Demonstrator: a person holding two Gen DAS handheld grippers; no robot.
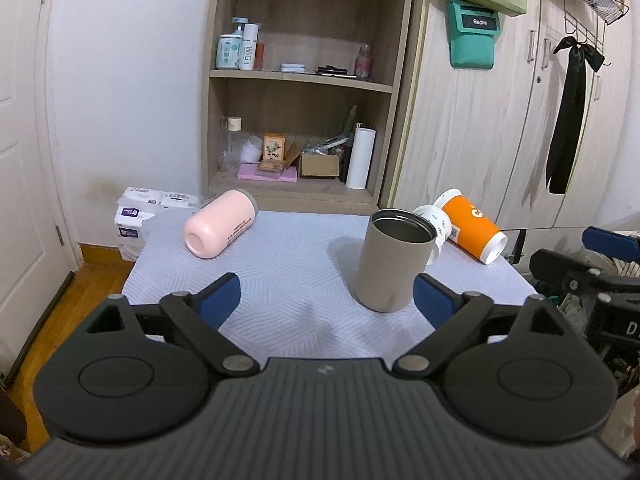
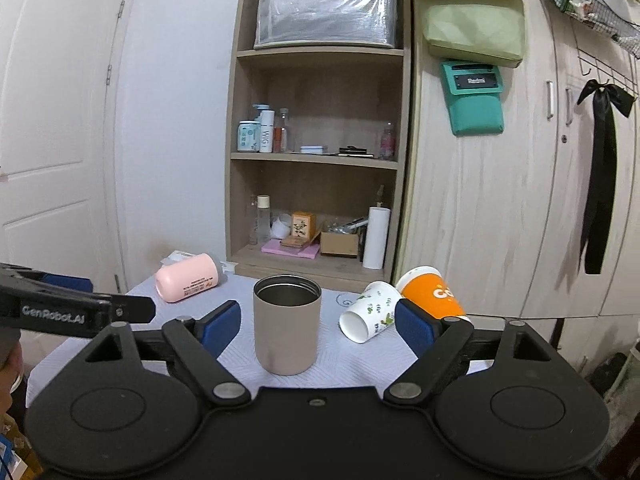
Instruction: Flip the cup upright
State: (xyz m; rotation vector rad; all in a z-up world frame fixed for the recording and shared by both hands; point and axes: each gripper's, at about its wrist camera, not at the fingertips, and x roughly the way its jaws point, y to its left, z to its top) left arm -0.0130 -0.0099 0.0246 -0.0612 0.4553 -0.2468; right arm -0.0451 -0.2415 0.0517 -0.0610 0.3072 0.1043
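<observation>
Standing mouth up near the middle of the worktop (image 2: 352, 364), the taupe steel cup (image 2: 287, 326) looks rigid, fairly heavy, w/ a smooth wall that may slip. Pink cup (image 2: 188, 277), floral paper cup (image 2: 370, 312) & orange cup (image 2: 434, 294) lie on their sides; paper ones prob. crush easily, so take them mid-body, lightly. Left tool (image 1: 326, 300) and right tool (image 2: 318, 326) both have fingers apart, holding nothing

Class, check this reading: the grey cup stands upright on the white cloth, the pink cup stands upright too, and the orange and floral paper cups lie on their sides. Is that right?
Not quite. The pink cup is lying on its side, not upright; the left wrist view shows it clearly. The rest holds: the grey cup stands upright on the white cloth, and the orange cup and floral paper cup lie on their sides.
</observation>
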